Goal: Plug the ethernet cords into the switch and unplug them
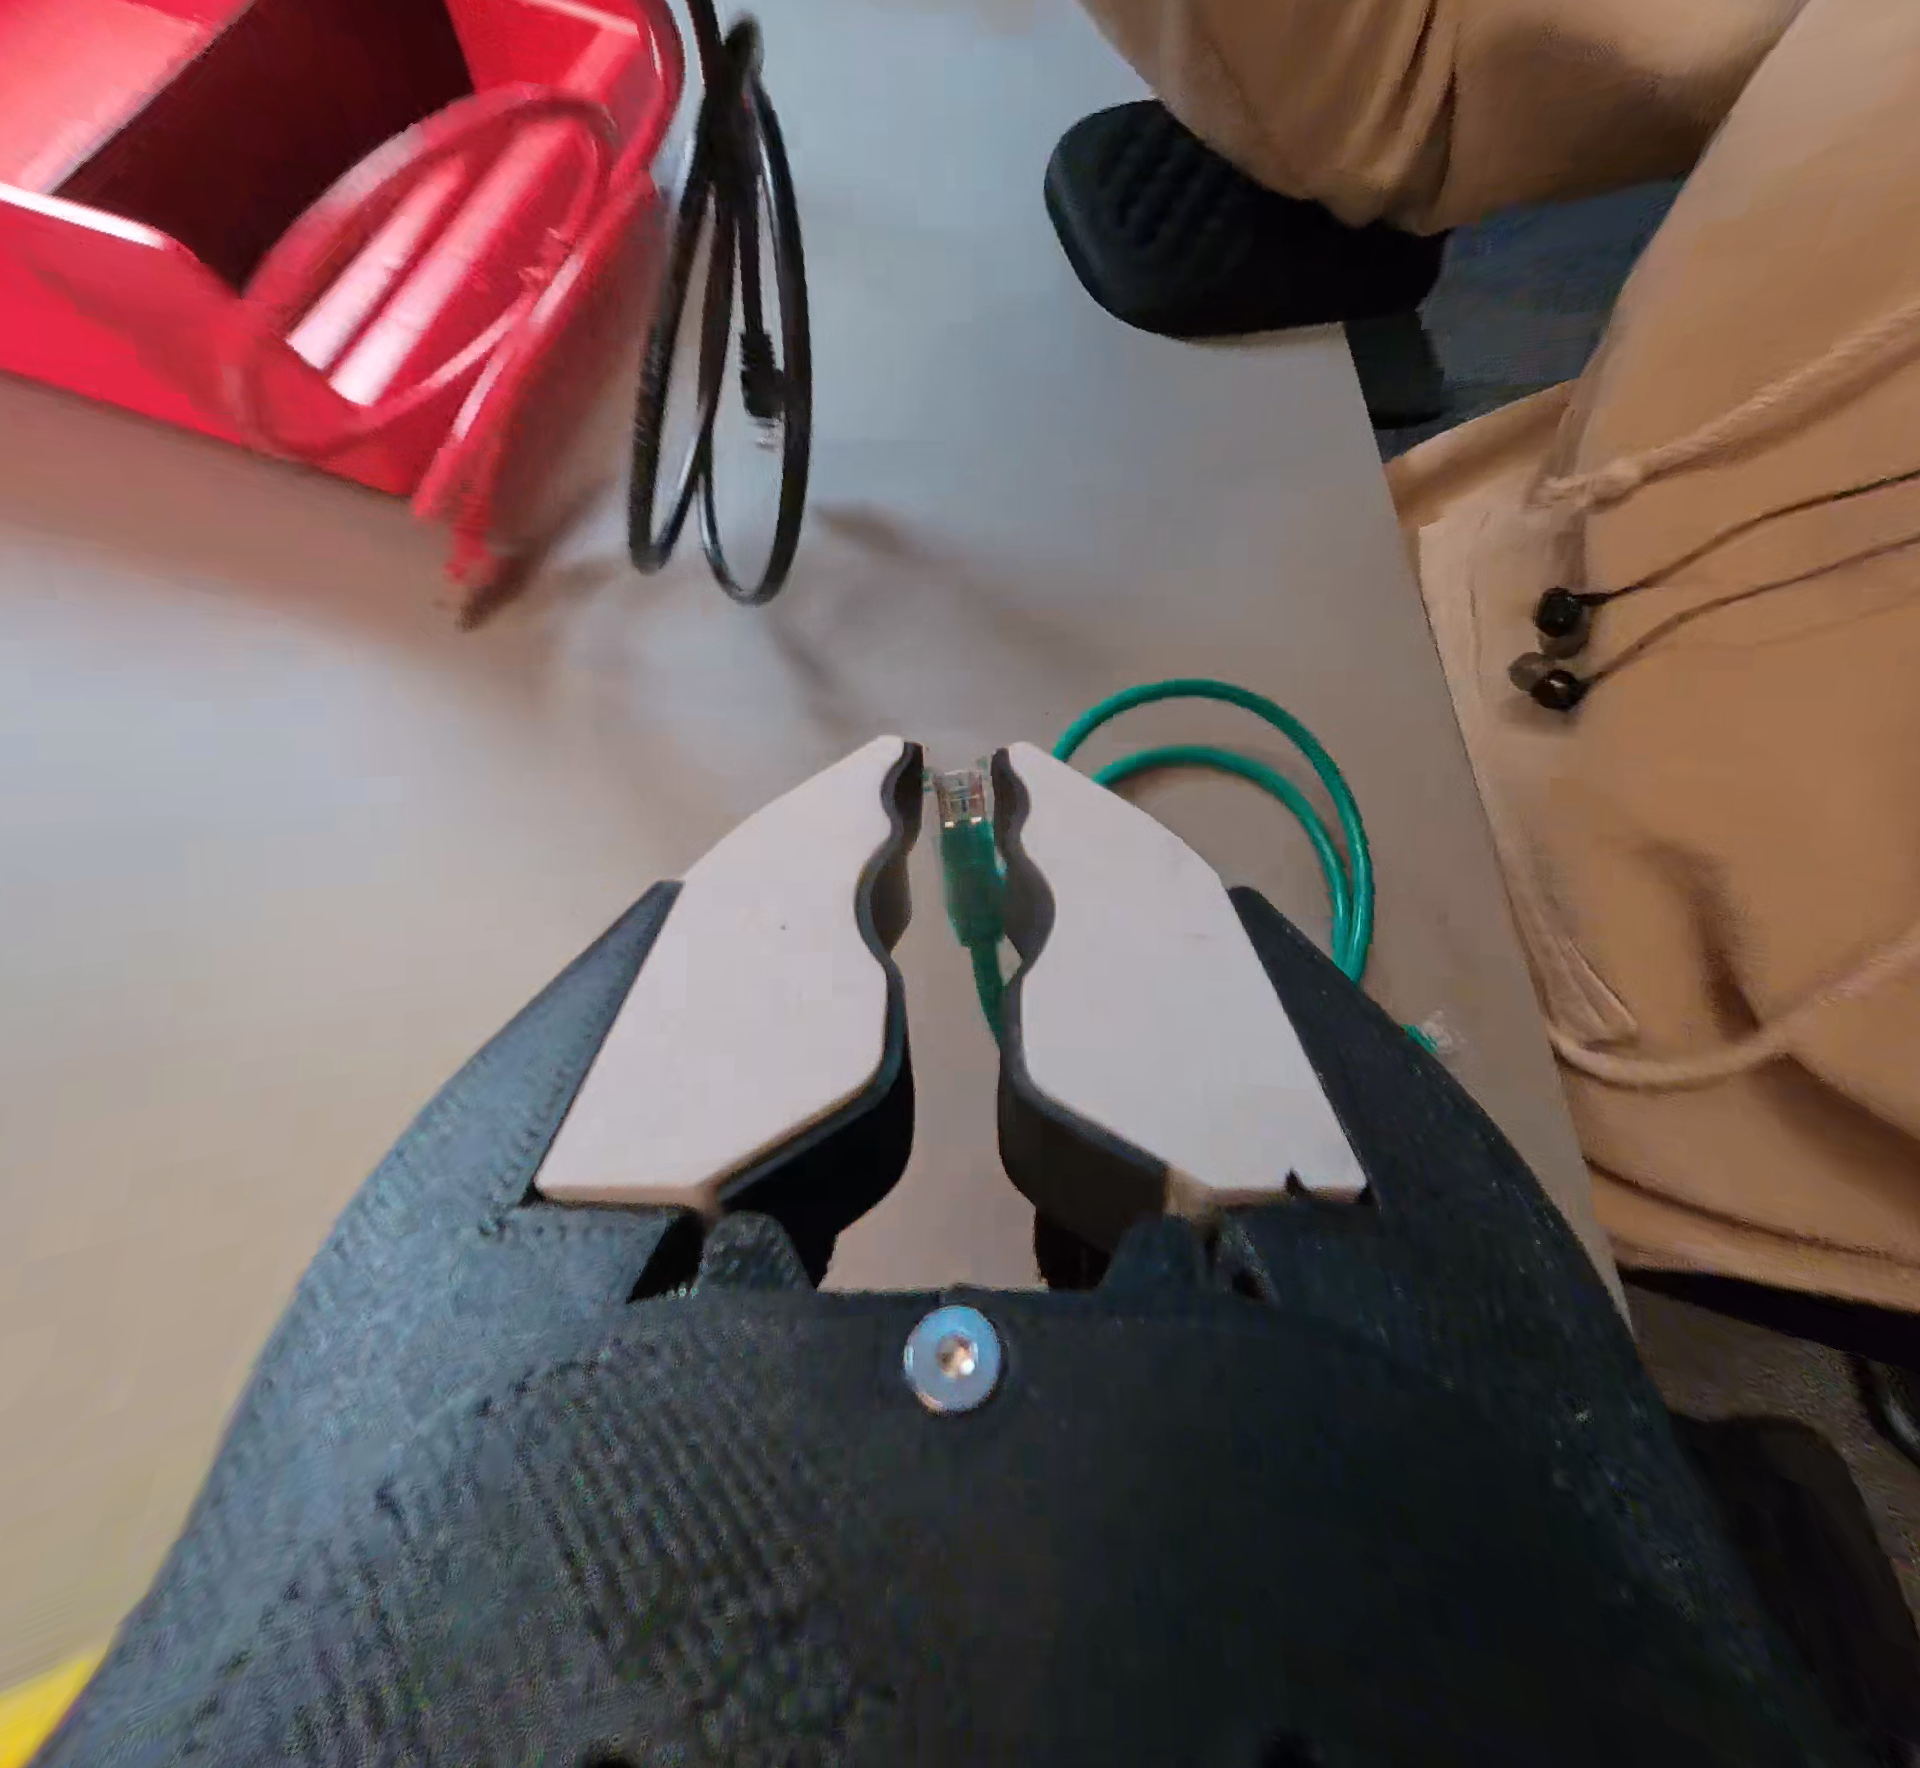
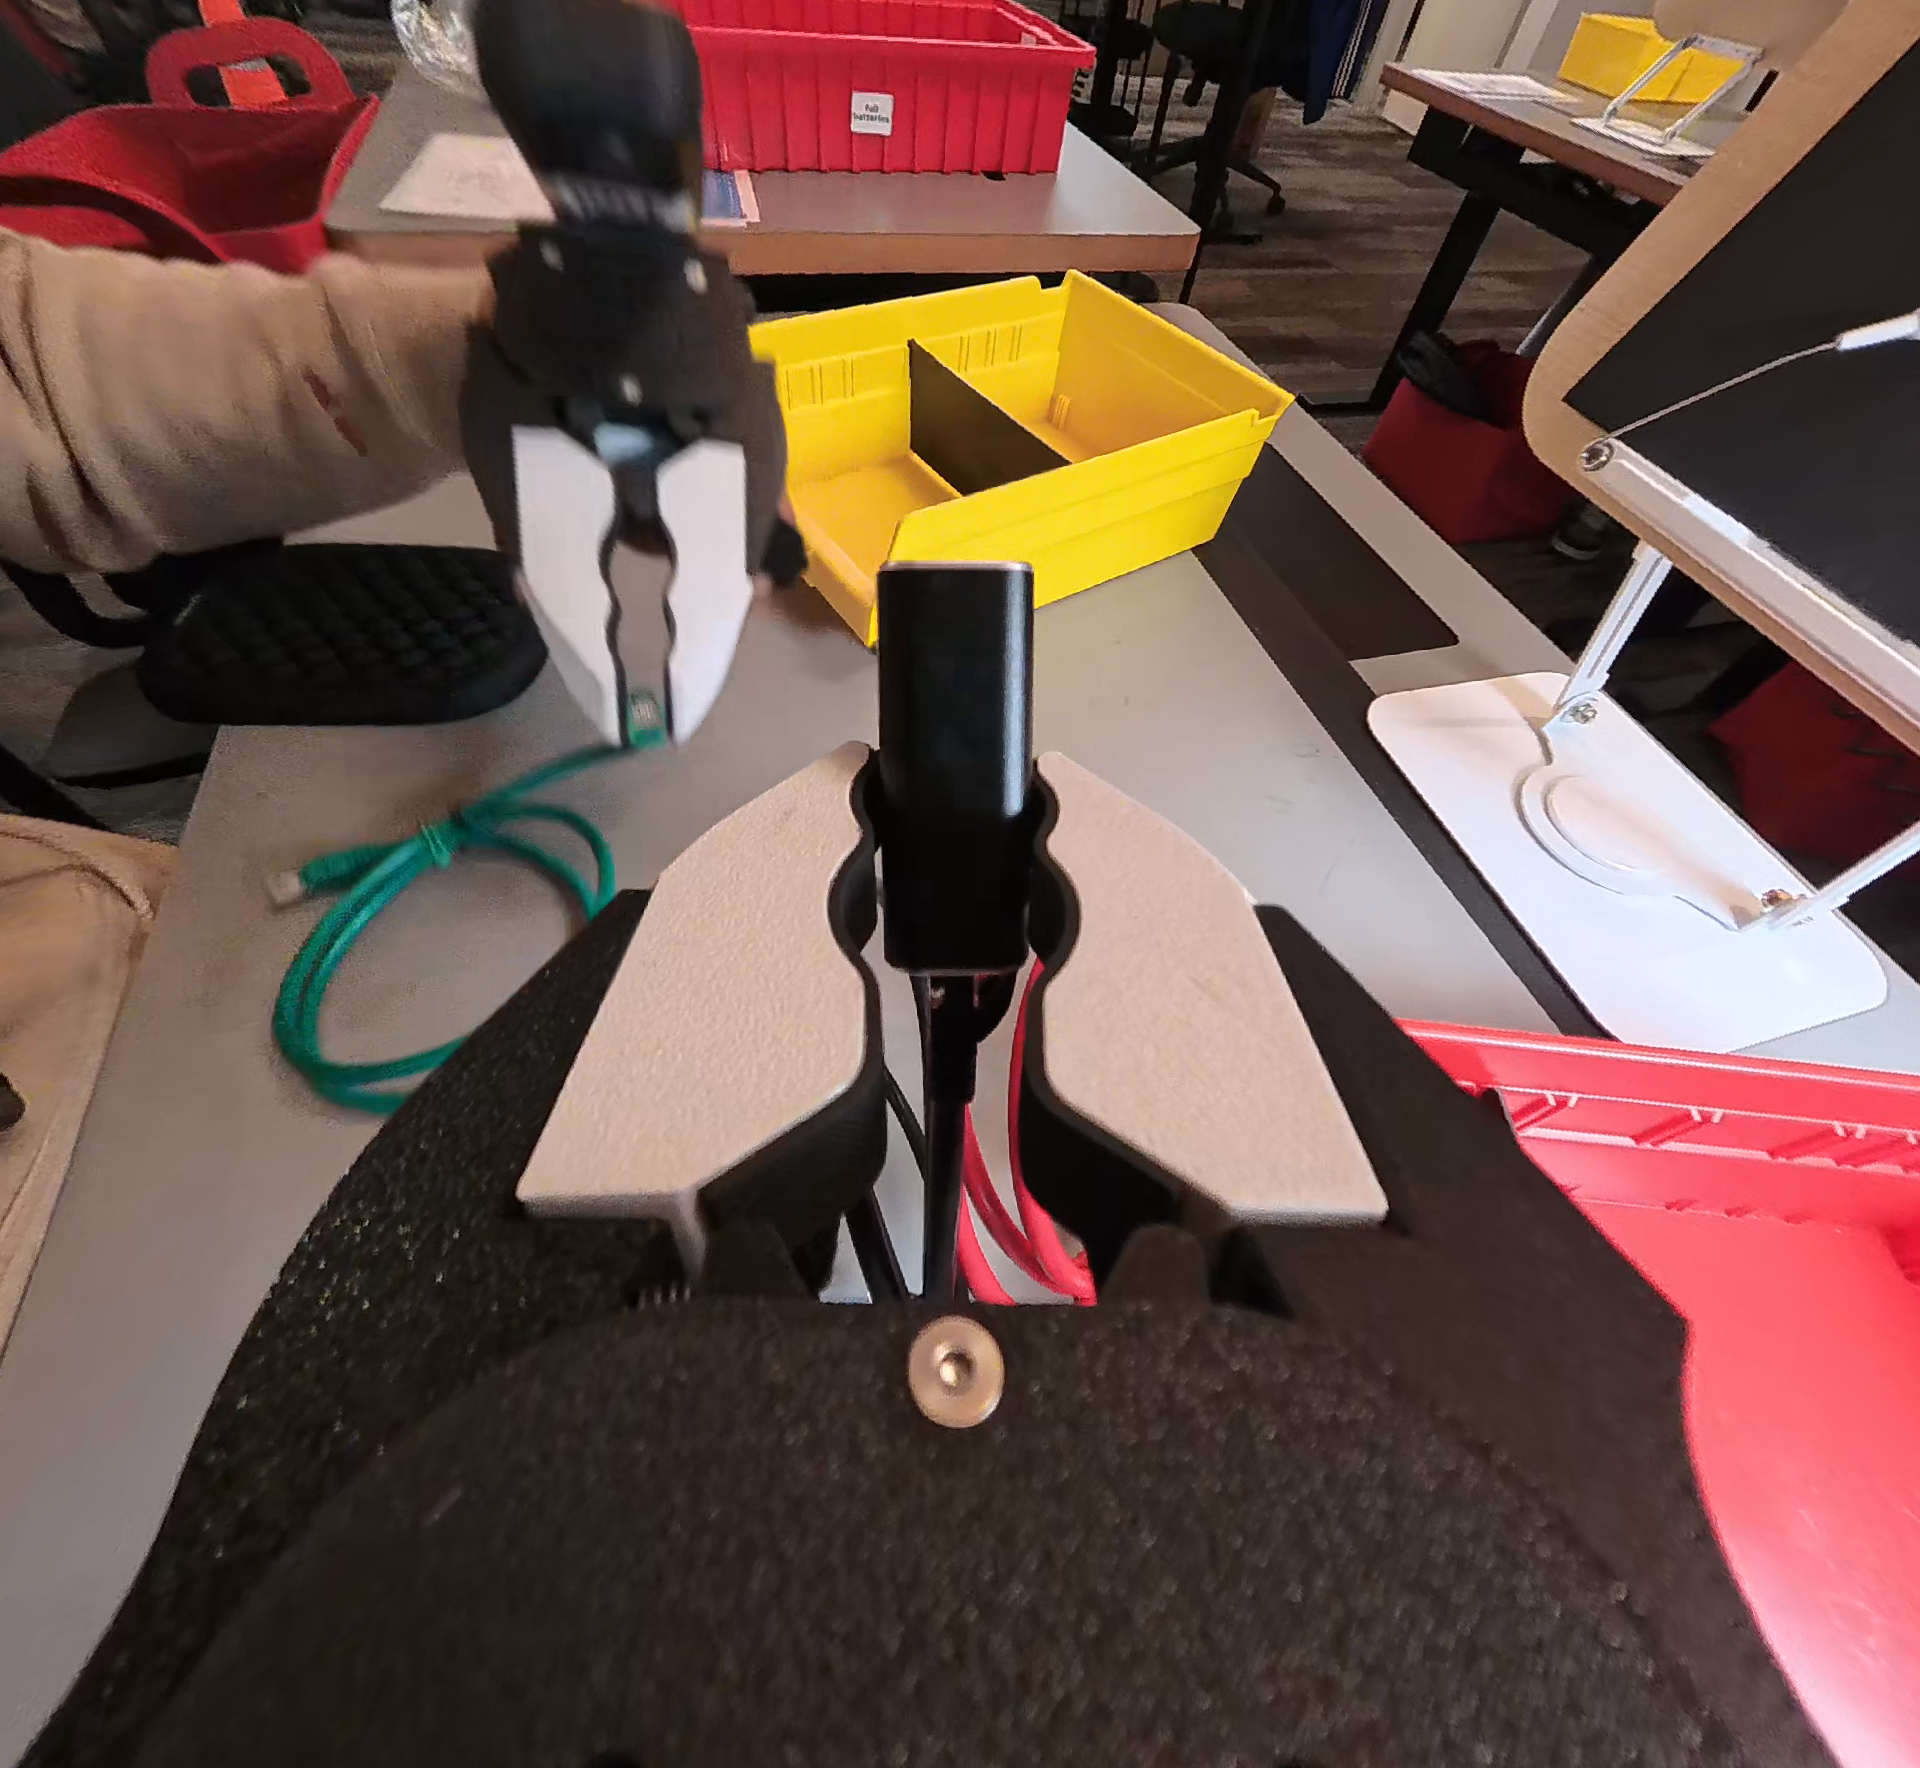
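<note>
Right gripper (image 2: 954,783) clamped on black switch (image 2: 954,690); left gripper (image 1: 958,762) pinched on green cord's plug (image 1: 961,799). Best squared with a port before pushing in.

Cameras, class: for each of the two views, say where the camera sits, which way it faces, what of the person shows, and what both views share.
Left wrist view: sits on the left tool, facing down at the table and red bin; tan clothing shows.
Right wrist view: sits on the right tool, facing across the table to a yellow bin; a tan sleeve shows.
Shared: the green cord in the left tool.
</note>
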